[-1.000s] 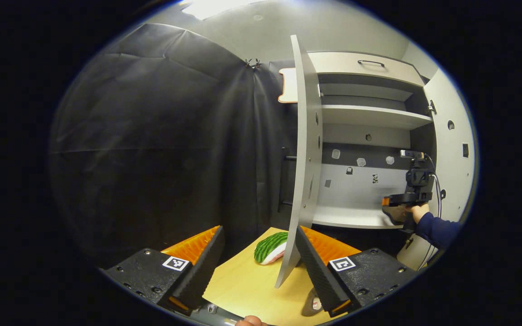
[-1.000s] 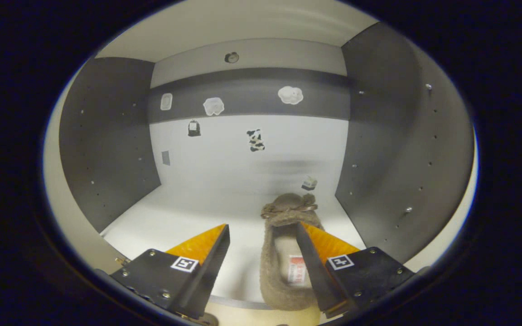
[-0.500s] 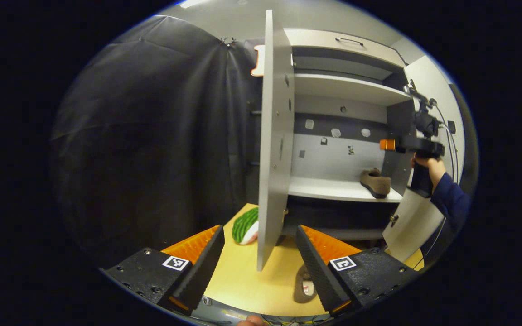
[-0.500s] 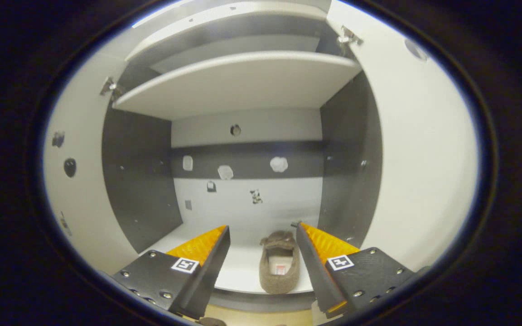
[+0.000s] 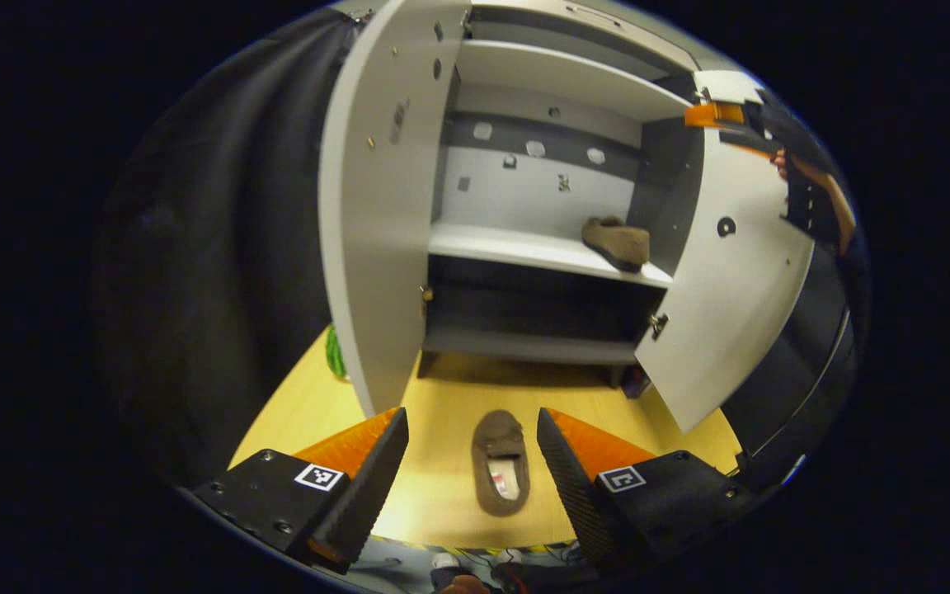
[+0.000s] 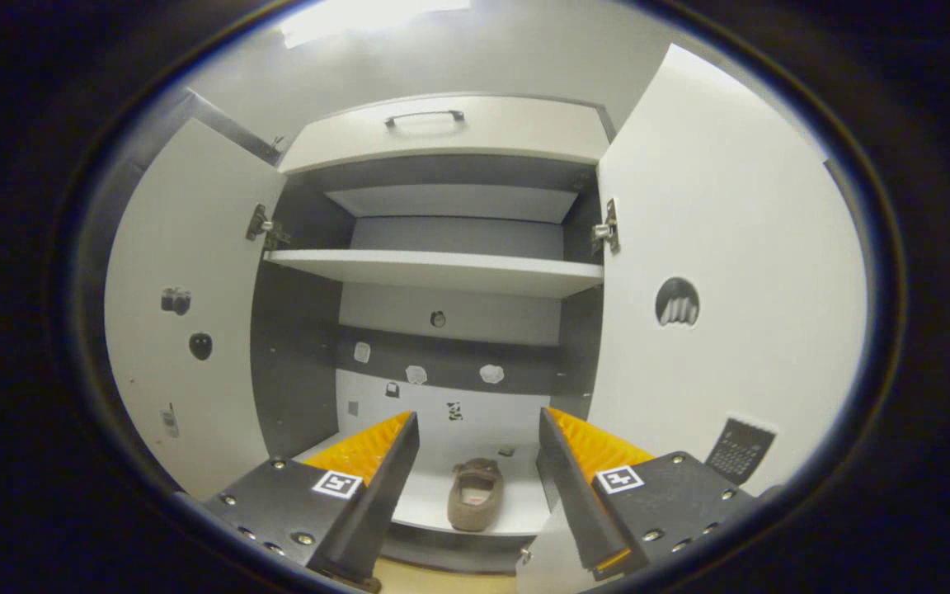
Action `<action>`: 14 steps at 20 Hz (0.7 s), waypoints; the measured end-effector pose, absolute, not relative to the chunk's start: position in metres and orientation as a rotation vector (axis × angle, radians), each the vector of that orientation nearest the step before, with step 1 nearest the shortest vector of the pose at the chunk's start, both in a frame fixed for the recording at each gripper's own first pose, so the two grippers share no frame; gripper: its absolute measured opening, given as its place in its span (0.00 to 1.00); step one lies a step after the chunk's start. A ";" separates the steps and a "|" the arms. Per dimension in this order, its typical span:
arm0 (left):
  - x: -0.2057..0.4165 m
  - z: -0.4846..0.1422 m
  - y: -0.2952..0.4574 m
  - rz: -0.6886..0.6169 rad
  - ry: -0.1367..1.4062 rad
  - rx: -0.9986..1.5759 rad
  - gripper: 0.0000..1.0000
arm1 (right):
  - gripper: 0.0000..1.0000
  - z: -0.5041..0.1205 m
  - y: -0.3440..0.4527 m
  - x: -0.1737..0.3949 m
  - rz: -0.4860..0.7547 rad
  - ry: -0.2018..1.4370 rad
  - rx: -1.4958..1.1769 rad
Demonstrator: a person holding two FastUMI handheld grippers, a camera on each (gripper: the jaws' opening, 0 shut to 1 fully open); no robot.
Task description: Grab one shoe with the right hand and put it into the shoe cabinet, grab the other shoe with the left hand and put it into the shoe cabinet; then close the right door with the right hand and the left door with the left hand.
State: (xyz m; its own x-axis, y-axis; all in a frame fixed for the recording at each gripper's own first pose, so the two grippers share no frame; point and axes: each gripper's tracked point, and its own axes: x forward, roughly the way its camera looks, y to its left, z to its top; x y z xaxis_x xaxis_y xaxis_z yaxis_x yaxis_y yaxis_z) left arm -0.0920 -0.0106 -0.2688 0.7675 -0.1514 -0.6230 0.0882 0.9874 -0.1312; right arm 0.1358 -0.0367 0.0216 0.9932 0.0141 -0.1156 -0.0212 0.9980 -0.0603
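Observation:
A brown slipper (image 5: 500, 462) lies on the wooden floor in the left gripper view, right between the open fingers of my left gripper (image 5: 472, 470), which hovers above it. A matching brown slipper (image 5: 617, 242) rests on the middle shelf of the white shoe cabinet (image 5: 541, 247), at the right end. In the right gripper view that slipper (image 6: 475, 497) sits on the shelf ahead of my open right gripper (image 6: 479, 474), which is drawn back outside the cabinet. Both cabinet doors, left (image 5: 376, 206) and right (image 5: 731, 272), stand open. The right gripper (image 5: 718, 115) appears high at the right door's top.
A green striped object (image 5: 335, 356) lies on the floor behind the left door. A lower shelf (image 5: 524, 342) and an upper shelf (image 6: 434, 268) are bare. A drawer with a handle (image 6: 425, 117) tops the cabinet. Black cloth hangs to the left.
My right gripper has pulled back out of the cabinet and up, leaving the slipper on the shelf. My left gripper has swung down and over the slipper on the floor.

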 end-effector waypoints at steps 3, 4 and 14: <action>-0.103 -0.314 -0.016 -0.175 0.816 -0.123 0.97 | 0.87 0.045 -0.042 0.112 0.019 0.103 -0.057; -0.106 -0.332 -0.021 -0.185 0.855 -0.129 0.97 | 0.87 0.051 -0.045 0.104 0.019 0.102 -0.059; -0.106 -0.463 -0.021 -0.235 1.148 -0.073 0.95 | 0.88 0.070 -0.085 0.055 -0.049 0.120 -0.088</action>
State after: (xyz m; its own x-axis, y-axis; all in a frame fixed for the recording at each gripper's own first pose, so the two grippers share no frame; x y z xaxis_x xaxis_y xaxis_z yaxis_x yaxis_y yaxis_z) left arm -0.1063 -0.0212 -0.4630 0.3890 -0.2216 -0.8942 0.1470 0.9731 -0.1772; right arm 0.0552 -0.0852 0.0697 0.9917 -0.0537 -0.1172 0.0432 0.9949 -0.0906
